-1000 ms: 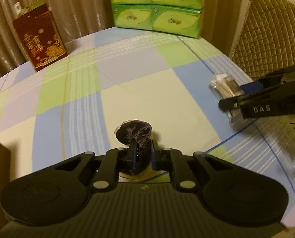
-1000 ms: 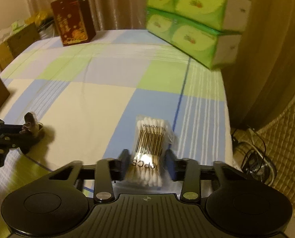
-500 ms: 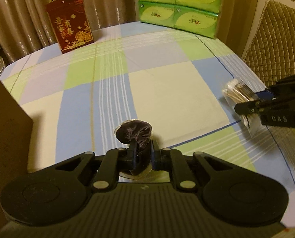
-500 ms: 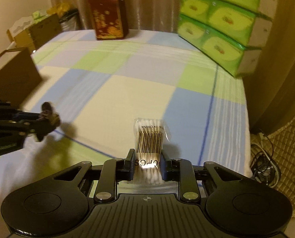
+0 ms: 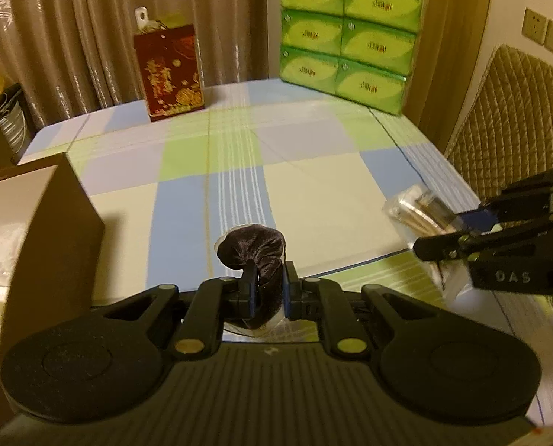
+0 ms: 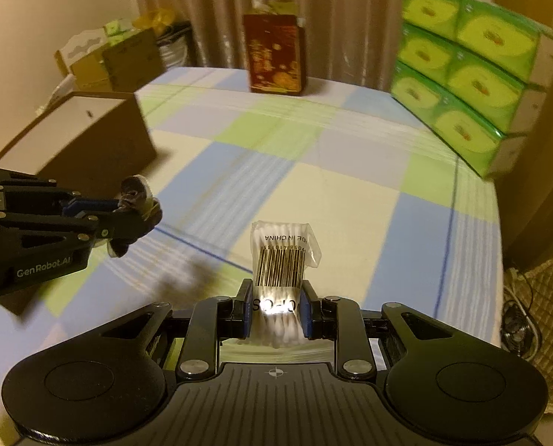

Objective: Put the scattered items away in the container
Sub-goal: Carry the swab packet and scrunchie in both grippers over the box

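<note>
My left gripper (image 5: 269, 284) is shut on a dark satin scrunchie (image 5: 252, 251), lifted above the checked tablecloth. From the right wrist view the same left gripper (image 6: 127, 219) shows at the left with the scrunchie (image 6: 137, 191) in its tips. My right gripper (image 6: 275, 306) is shut on a clear packet of cotton swabs (image 6: 282, 256) with a barcode, also held above the table; that packet (image 5: 417, 215) appears at the right of the left wrist view. The open brown cardboard box (image 5: 42, 223) stands at the left, also seen as the box (image 6: 79, 141) in the right wrist view.
A dark red gift bag (image 5: 170, 70) and a stack of green tissue packs (image 5: 347, 37) stand at the back of the table (image 5: 313, 186). A quilted chair back (image 5: 510, 119) is at the right edge. More cardboard boxes (image 6: 116, 59) sit beyond the table's far left.
Both grippers rose and swung left with their loads. The brown box came into view at the left. The right jaws closed tighter on the swab packet.
</note>
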Tool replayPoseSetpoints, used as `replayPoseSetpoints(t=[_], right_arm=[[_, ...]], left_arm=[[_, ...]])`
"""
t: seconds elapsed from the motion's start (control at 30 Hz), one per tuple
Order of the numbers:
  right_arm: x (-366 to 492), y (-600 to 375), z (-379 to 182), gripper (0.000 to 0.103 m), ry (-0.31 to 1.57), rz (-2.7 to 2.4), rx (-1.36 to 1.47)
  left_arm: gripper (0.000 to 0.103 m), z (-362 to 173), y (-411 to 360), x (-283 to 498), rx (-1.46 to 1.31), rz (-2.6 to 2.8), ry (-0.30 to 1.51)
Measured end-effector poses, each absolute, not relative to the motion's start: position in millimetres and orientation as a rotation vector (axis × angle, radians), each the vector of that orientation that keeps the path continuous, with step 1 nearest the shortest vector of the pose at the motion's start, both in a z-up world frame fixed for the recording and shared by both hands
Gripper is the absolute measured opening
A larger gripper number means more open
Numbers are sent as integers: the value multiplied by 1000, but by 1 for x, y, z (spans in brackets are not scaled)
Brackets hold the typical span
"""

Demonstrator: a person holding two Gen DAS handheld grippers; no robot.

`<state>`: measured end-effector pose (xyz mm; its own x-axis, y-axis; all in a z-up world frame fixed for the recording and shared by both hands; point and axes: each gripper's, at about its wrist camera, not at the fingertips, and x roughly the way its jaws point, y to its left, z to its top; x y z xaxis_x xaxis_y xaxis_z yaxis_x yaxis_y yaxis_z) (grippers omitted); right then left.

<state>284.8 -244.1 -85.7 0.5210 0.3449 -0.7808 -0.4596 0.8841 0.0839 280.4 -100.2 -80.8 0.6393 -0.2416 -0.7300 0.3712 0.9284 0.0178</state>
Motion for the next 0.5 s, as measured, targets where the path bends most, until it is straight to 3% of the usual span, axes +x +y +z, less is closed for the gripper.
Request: replayPoseSetpoints(t=[0.5], right_arm=[[238,-138,-45,22,832,627,-143]], left_arm=[[10,-24,3,228,101,-278,723]])
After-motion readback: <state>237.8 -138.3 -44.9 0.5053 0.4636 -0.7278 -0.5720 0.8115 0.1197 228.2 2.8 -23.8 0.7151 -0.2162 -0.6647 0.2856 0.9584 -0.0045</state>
